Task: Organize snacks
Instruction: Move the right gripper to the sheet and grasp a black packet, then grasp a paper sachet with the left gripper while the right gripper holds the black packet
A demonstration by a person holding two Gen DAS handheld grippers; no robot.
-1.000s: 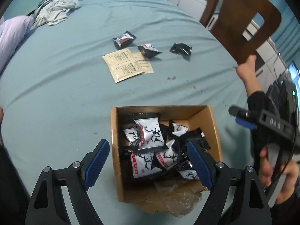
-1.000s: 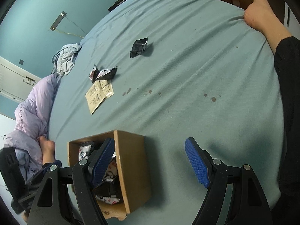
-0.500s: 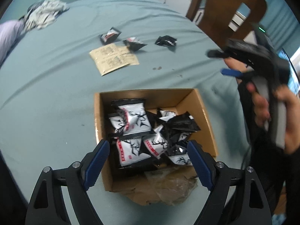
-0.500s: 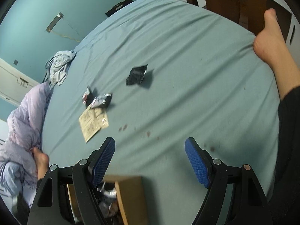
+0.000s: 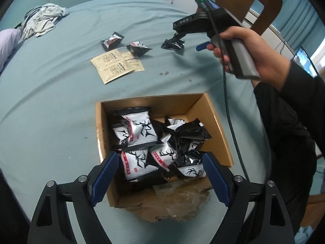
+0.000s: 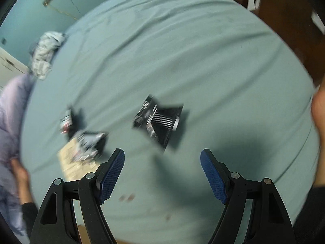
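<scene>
1. Teal sheet [image 5: 50, 105] covering the whole work surface, creased, with a few small dark spots; teal wall behind.
2. Cardboard box [image 5: 215, 120], open-topped, near edge of surface. Holds a heap of snack packets [image 5: 142, 130], black and white with an antler print. Crumpled brown paper and clear film lie at its near side.
3. My left gripper [image 5: 160, 174], fingers spread wide, nothing between them, hanging over the near end of the box.
4. My right gripper [image 6: 162, 168], fingers likewise wide apart and holding nothing. In the left wrist view it reaches out over the far side of the sheet, its tip close above the black packet [image 6: 158, 120]; I cannot tell whether it touches. Right wrist view blurred.
5. Two further loose packets [image 5: 112, 40] [image 5: 138, 47], dark with red and white, left of the black one and apart from it.
6. Two tan sachets [image 5: 113, 66], flat, overlapping, just in front of those packets; one packet rests on their far edge.
7. Bundle of grey cloth [image 5: 42, 19], far left corner.
8. Wooden chair [image 5: 258, 2], beyond far right edge.
</scene>
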